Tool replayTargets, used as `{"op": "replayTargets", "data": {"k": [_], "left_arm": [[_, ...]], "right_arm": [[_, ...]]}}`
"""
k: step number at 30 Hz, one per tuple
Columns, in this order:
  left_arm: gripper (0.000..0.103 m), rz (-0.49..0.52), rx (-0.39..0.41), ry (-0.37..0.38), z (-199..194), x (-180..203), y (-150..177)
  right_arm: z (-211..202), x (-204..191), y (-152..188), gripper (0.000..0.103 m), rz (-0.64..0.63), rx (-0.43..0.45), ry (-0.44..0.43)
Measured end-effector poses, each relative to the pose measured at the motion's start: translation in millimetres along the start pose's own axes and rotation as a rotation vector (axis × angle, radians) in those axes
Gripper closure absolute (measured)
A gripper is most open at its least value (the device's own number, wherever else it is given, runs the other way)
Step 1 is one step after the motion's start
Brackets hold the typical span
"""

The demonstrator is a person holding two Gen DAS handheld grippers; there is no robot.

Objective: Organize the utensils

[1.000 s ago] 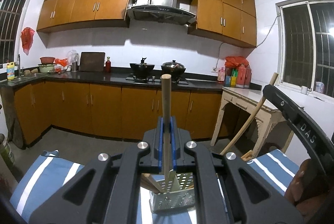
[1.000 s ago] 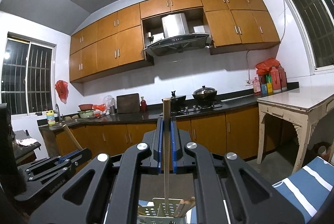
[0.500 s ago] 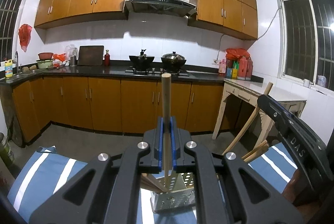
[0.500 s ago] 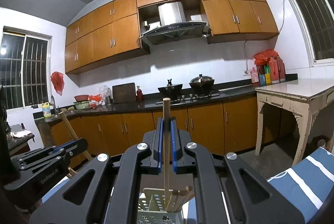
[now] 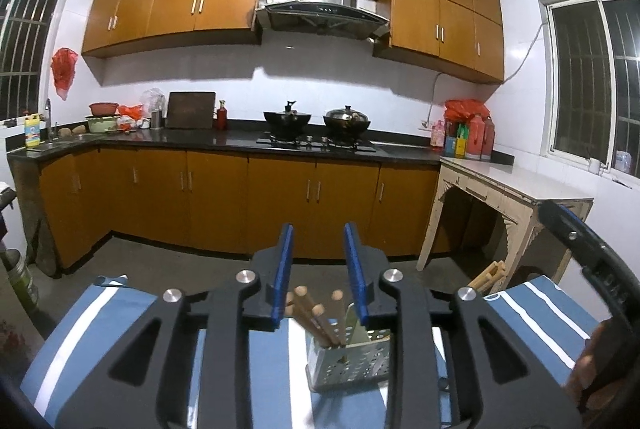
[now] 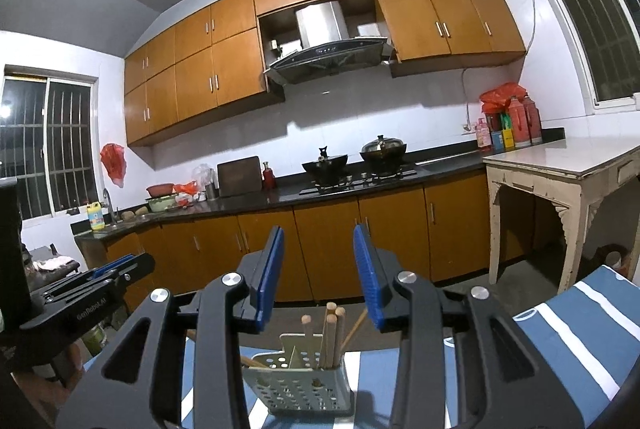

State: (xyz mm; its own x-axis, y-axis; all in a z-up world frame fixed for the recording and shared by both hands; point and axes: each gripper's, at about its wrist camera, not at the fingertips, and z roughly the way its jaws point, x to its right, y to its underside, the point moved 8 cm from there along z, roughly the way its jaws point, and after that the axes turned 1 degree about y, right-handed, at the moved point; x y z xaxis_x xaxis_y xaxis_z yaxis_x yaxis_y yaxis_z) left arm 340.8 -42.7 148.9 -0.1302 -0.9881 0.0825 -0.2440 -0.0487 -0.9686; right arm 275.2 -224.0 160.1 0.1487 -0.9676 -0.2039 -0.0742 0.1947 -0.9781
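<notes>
A perforated metal utensil holder stands on a blue and white striped cloth. Several wooden chopsticks stand in it. My left gripper is open and empty, just above and behind the holder. In the right wrist view the same holder with chopsticks sits below my right gripper, which is open and empty. The left gripper shows at the left there; the right gripper's body shows at the right of the left wrist view.
More wooden sticks lie at the cloth's far right edge. A worn white side table stands to the right. Orange cabinets and a dark counter with two woks run along the back wall.
Both grippers held a chopstick upright above the holder. Both have opened and the chopsticks now stand in the holder.
</notes>
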Motion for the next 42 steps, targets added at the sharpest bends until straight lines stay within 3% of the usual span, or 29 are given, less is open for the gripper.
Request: {"op": "replayTargets", "data": {"k": [8, 14, 18, 26, 35, 42], "left_arm": [[0.071, 0.009, 0.018, -0.042, -49, -14, 6], [0.069, -0.002, 0.021, -0.045, -91, -20, 19], [0.060, 0.016, 0.016, -0.050, -118, -19, 35], [0.038, 0.019, -0.059, -0.071, -150, -26, 92], [0.016, 0.024, -0.113, -0.127, -181, -49, 152], [0.004, 0.070, -0.104, -0.159, -196, -50, 169]], "right_arm": [[-41, -1, 0, 0.061, -0.007, -0.016, 0.001], [-69, 1, 16, 0.058, 0.002, -0.076, 0.010], [-82, 2, 40, 0.055, 0.012, -0.141, 0.007], [-103, -3, 95, 0.039, 0.012, -0.274, 0.000], [-127, -19, 126, 0.010, -0.087, -0.284, 0.027], [-131, -18, 151, 0.002, -0.109, -0.320, 0.069]]}}
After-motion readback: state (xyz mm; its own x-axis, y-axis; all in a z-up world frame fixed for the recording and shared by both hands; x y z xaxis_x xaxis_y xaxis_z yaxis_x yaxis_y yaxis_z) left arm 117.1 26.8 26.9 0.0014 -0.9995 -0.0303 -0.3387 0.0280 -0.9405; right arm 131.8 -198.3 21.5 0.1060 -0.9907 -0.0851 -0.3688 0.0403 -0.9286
